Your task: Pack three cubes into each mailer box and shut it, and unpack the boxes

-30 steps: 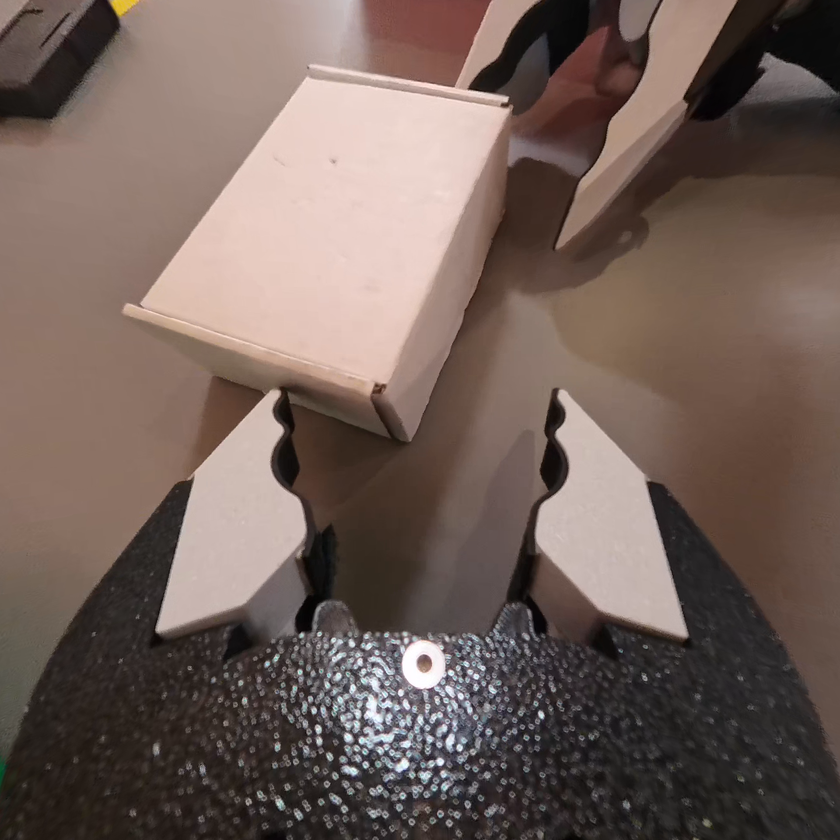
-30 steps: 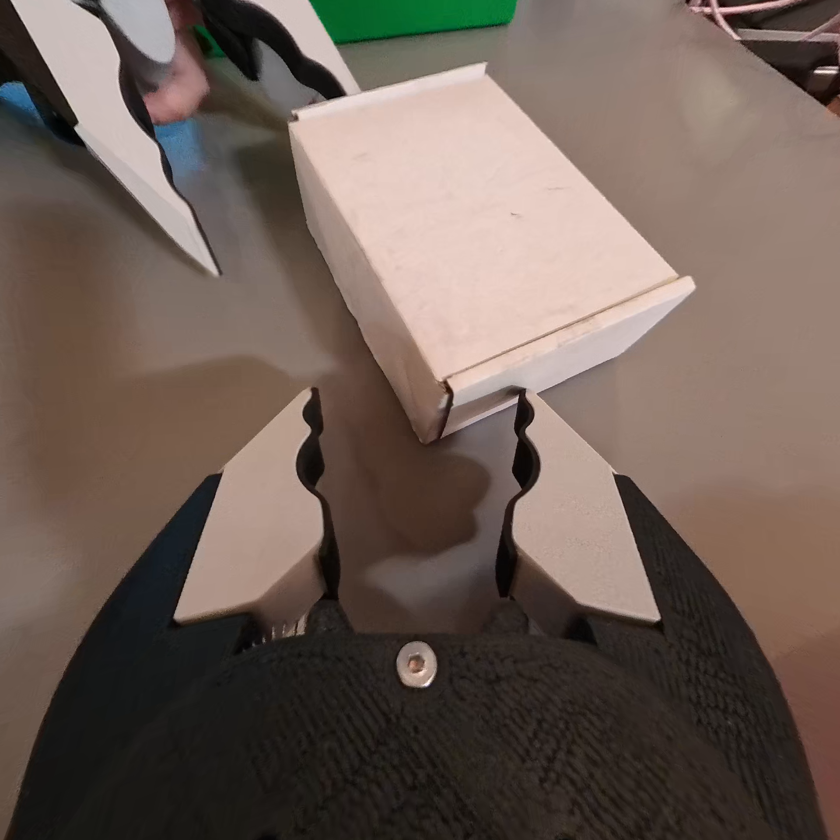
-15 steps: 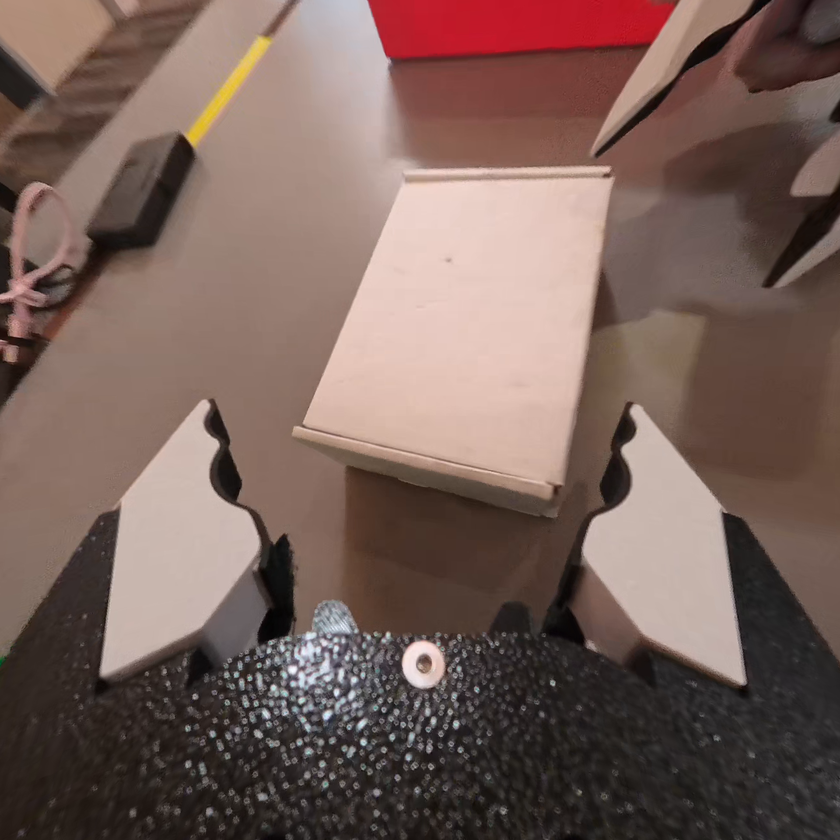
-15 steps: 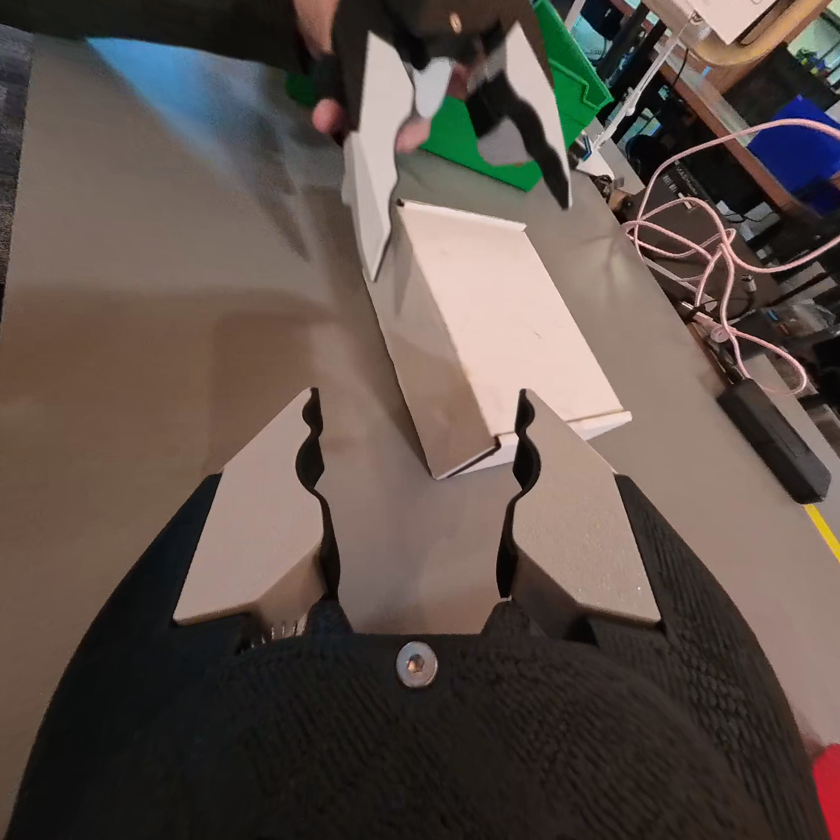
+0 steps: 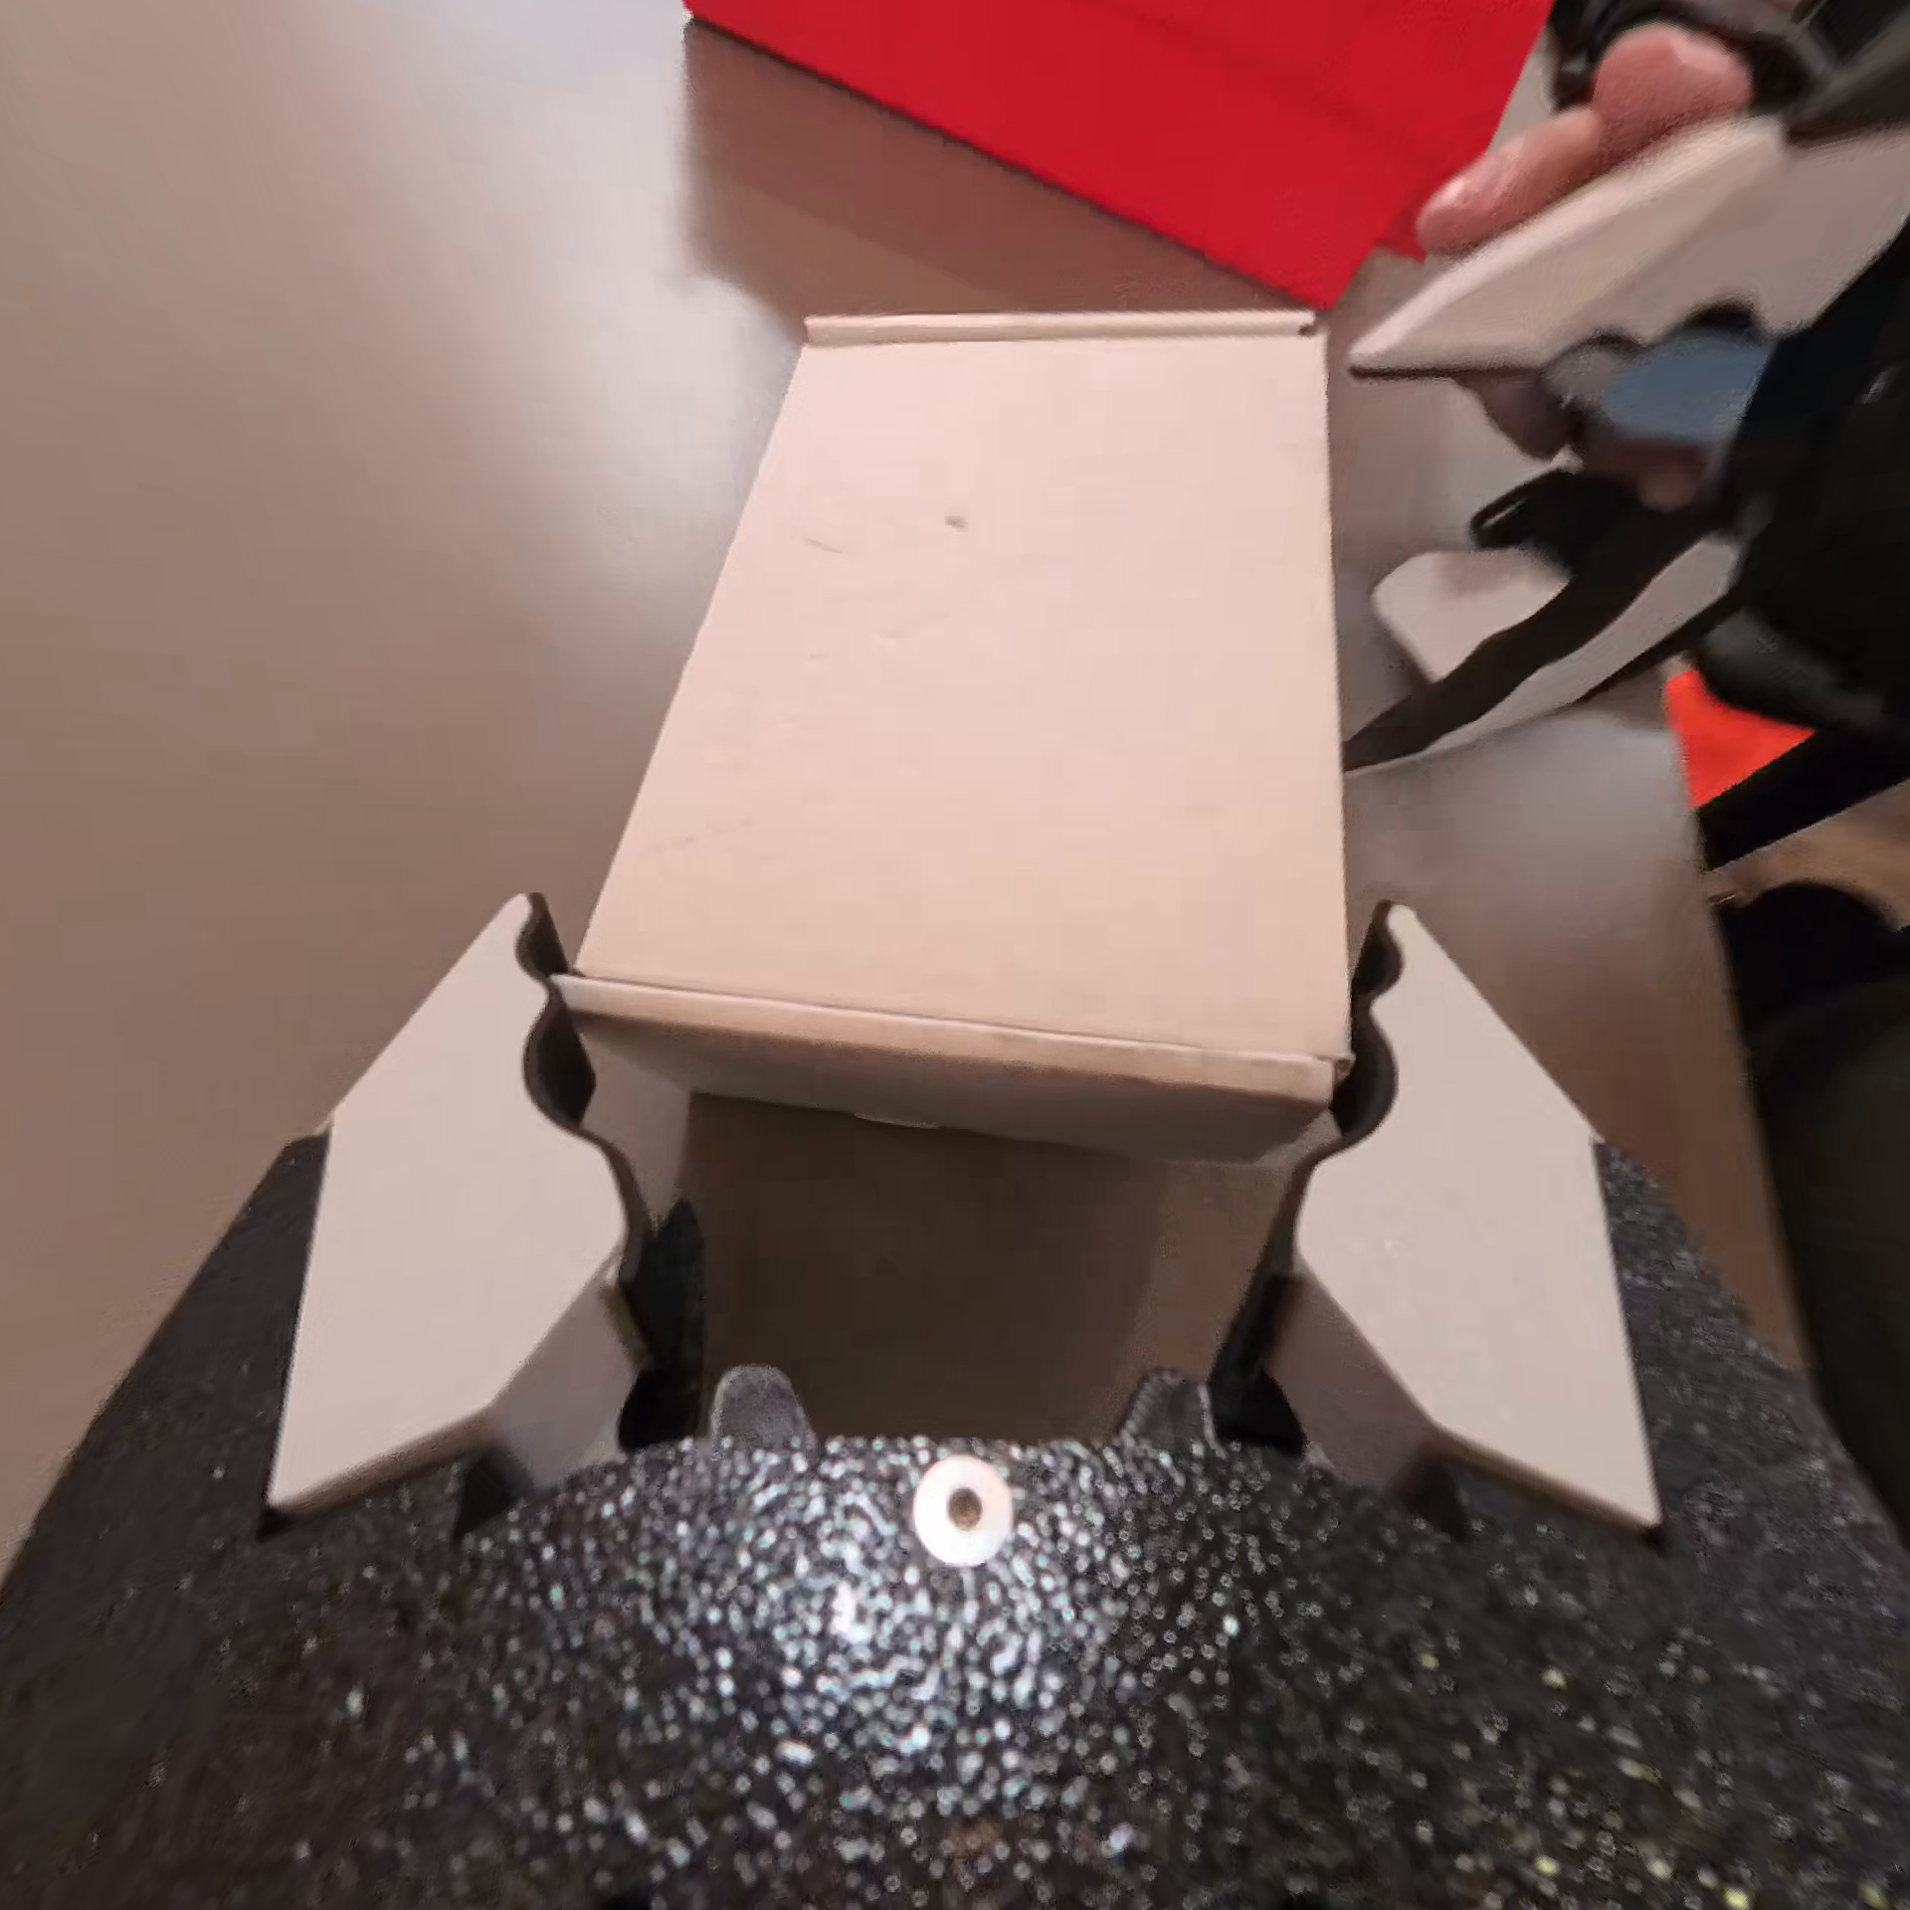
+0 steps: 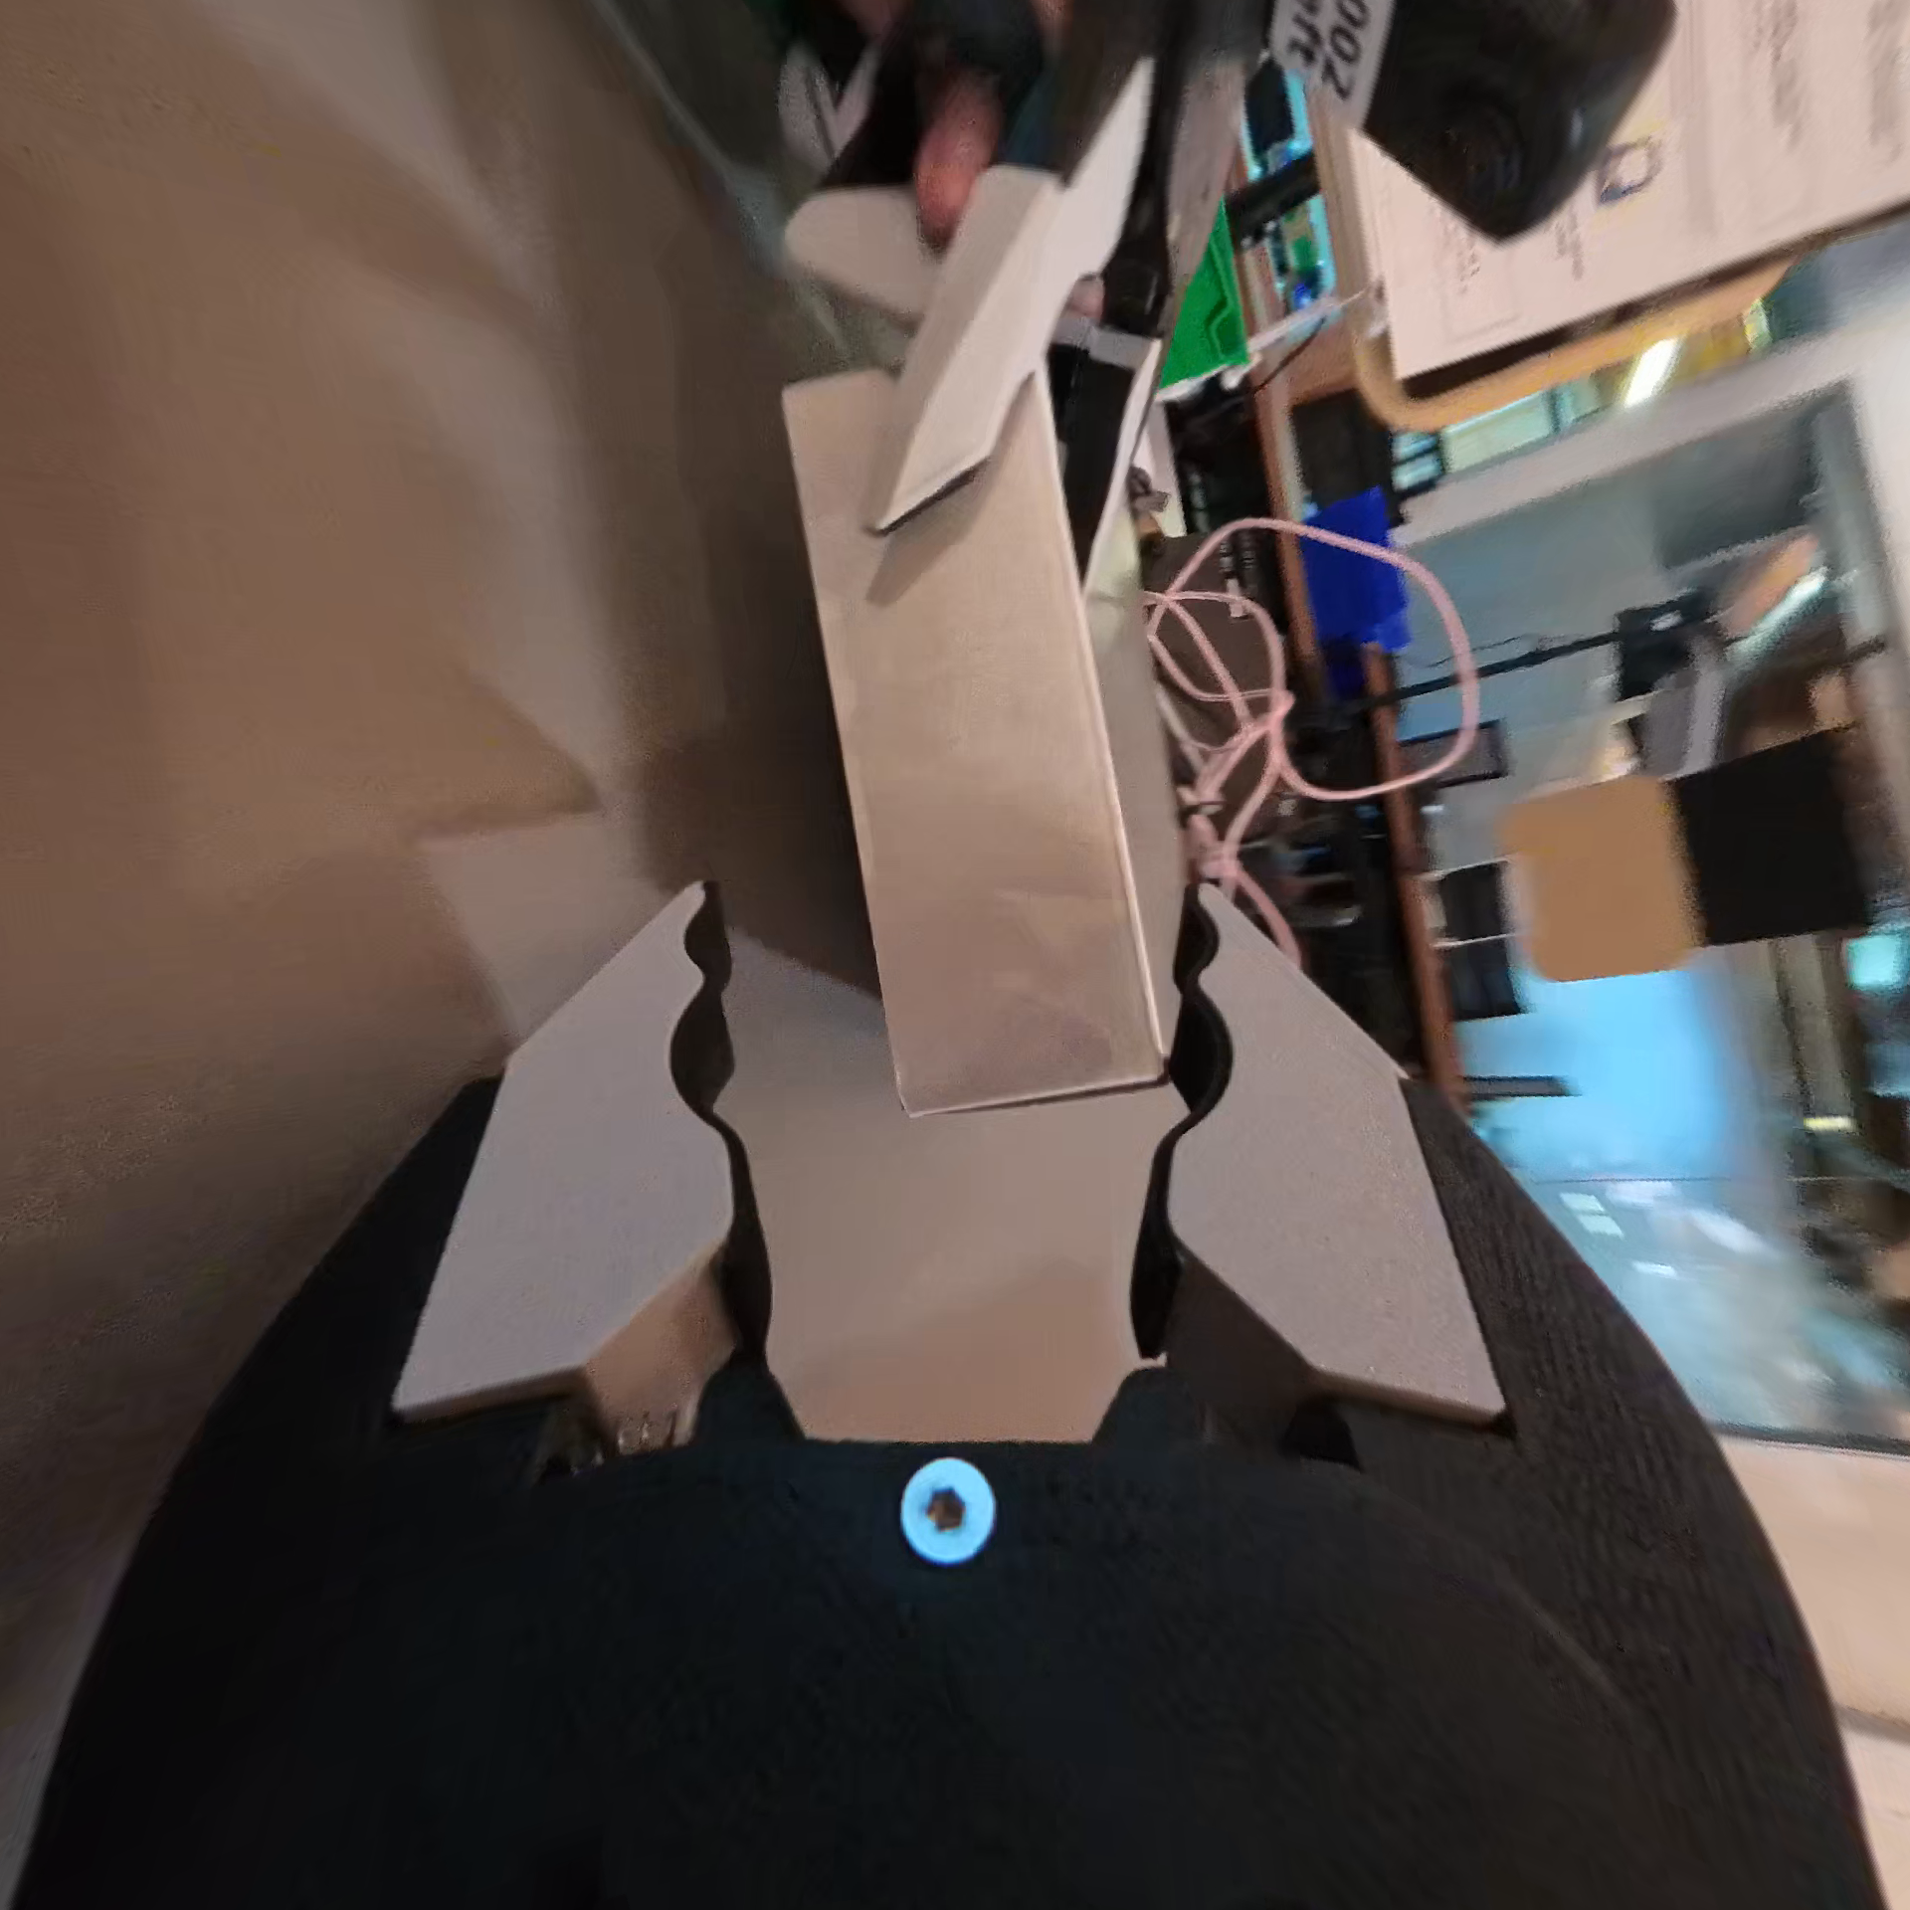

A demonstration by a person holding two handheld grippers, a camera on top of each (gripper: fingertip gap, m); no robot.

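Observation:
A shut tan mailer box (image 5: 982,672) lies on the brown table (image 5: 310,517). My left gripper (image 5: 956,930) straddles the box's near end across its width, and both pads touch its sides. In the right wrist view the camera is rolled on its side. There my right gripper (image 6: 951,910) is open around the other end of the box (image 6: 982,775), one pad at the top edge and a gap at the other. The left gripper's fingers (image 6: 982,341) show at the far end. The right gripper's fingers (image 5: 1550,269) show past the box's far right corner. No cubes are in view.
A red bin (image 5: 1137,103) stands behind the box. A green bin (image 6: 1204,310) and a pink cable (image 6: 1344,641) lie past the table's edge. A person's hand (image 5: 1612,103) holds the right gripper.
My left gripper has squared up behind the box's end and its jaws have narrowed onto it. My right gripper has rolled on its side and moved in over the box's other end.

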